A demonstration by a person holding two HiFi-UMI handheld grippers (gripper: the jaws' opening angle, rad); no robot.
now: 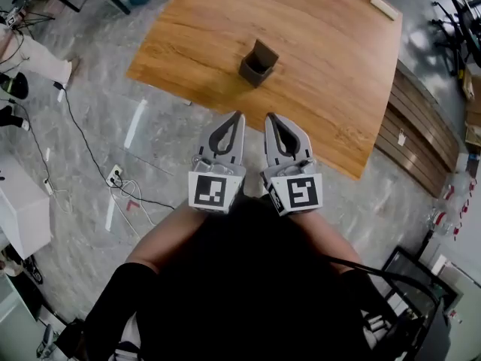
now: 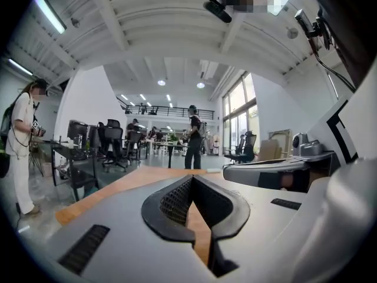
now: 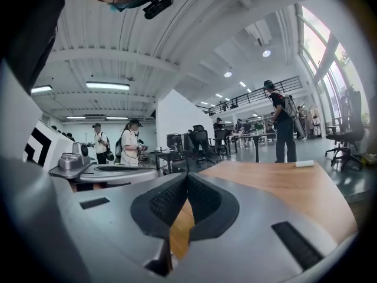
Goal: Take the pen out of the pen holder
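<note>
Left gripper (image 1: pixel 238 119) and right gripper (image 1: pixel 269 119): jaws pressed together, nothing between. Dark grey square pen holder (image 1: pixel 258 64) stands upright, ahead of their tips.

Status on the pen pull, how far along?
Nothing done: the pen holder stands on the table, untouched. In hand: nothing; left gripper and right gripper are shut, empty, short of it. Left: reach, grasp pen, lift out.

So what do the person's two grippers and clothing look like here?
Both match: the left gripper and right gripper have light grey bodies, black ribbed pads and a rear cube of black-and-white square markers. The person wears black.
</note>
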